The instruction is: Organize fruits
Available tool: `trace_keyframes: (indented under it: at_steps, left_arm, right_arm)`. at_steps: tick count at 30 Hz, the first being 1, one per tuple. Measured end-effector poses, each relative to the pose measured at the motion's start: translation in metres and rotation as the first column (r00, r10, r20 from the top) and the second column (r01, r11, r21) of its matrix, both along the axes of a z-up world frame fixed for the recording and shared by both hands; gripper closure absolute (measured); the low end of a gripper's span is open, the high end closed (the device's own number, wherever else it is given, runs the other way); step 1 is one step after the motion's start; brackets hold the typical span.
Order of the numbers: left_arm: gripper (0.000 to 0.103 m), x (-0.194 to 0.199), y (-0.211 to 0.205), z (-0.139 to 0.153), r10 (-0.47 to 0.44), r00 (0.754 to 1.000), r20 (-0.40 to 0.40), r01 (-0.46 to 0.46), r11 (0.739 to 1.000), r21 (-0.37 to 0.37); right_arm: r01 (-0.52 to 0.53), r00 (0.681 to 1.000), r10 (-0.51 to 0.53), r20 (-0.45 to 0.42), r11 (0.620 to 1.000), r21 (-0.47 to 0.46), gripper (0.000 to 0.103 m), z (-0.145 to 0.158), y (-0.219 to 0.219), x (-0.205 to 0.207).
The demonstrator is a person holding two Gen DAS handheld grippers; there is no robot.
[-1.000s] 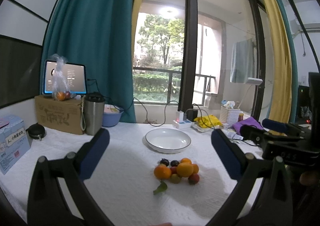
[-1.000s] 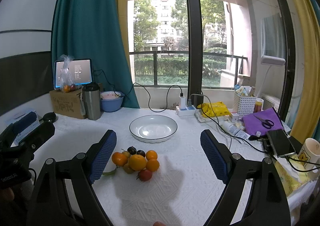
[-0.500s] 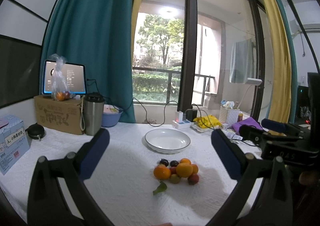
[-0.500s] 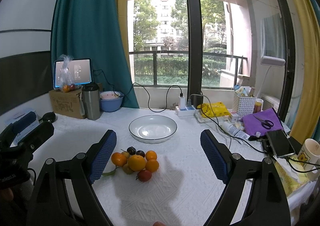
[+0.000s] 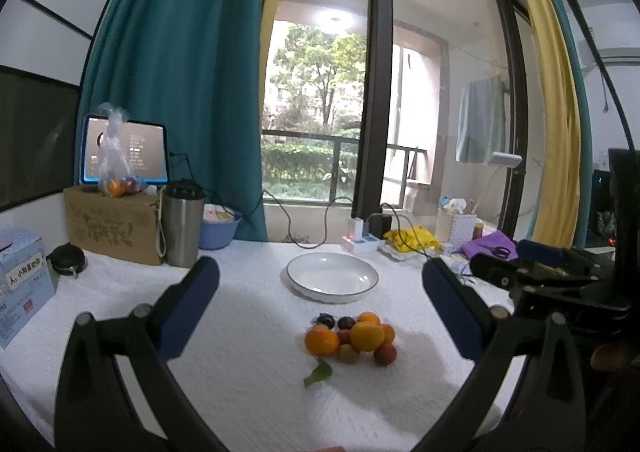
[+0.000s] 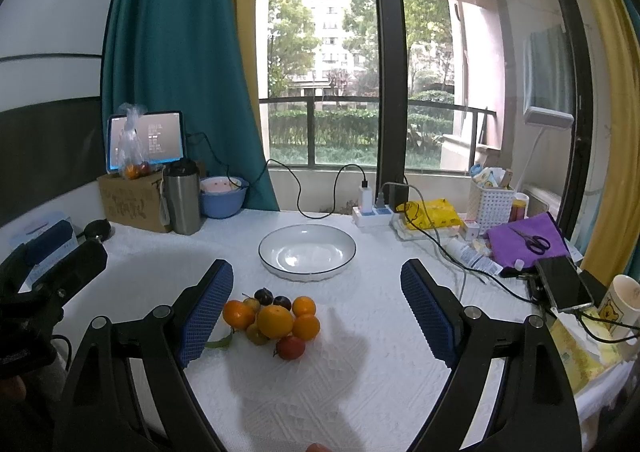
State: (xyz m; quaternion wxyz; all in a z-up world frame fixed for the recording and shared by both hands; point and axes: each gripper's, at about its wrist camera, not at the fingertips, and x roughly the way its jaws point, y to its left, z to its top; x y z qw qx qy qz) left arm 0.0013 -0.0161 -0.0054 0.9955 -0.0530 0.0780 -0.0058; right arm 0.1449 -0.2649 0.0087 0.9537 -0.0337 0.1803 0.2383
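Clearly, nothing is picked up yet: the left gripper [image 5: 320,284] and the right gripper [image 6: 316,288] both hang above the desk [image 6: 380,372] with jaws spread wide and nothing between them. The fruits [image 6: 272,318] lie in one tight pile on the white cloth, in front of the empty white plate [image 6: 307,250], near it but not touching. I can see oranges, two dark plums at the back of the pile, a red fruit [image 6: 291,347] at the front and a green leaf [image 5: 318,372] beside the pile.

I judge the step in hand is to take the first fruit and bring it to the plate. It is better to begin with a fruit on the outside of the pile, for example the red one, because a fruit in the middle touches its neighbours and they could roll away. Round fruit slips easily, so the pads should close on its widest part, gently.

The cloth has an embossed pattern and looks soft. Behind the plate are a power strip [image 6: 374,214] with cables, a steel tumbler [image 6: 182,198], a cardboard box [image 6: 130,198] and a blue bowl [image 6: 222,198]. At the right lie a phone [image 6: 564,284] and a mug [image 6: 618,298]. A large window shows trees.
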Motion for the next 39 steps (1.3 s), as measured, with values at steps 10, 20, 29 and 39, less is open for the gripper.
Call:
trace_keyframes:
  at_steps: [10,20,29,39]
  left_arm:
    - [0.001,0.037,0.002,-0.026,-0.046,0.987,-0.153,0.046,0.999,-0.006]
    - [0.001,0.088,0.012,-0.062,-0.092,0.942,-0.323,0.081,0.996,-0.048]
    - [0.014,0.13,0.019,-0.086,-0.129,0.896,-0.425,0.102,0.991,-0.086]
    - [0.036,0.165,0.025,-0.101,-0.176,0.846,-0.504,0.116,0.982,-0.148]
  right_arm:
    - [-0.029,0.996,0.026,-0.09,0.999,-0.038,0.015,-0.03,0.012,0.025]
    - [-0.125,0.963,0.108,-0.246,0.991,-0.057,0.024,-0.071,0.036,0.064]
    - [-0.214,0.925,0.183,-0.332,0.975,-0.059,0.034,-0.093,0.062,0.097]
    - [-0.294,0.897,0.241,-0.369,0.951,-0.093,0.05,-0.106,0.081,0.117]
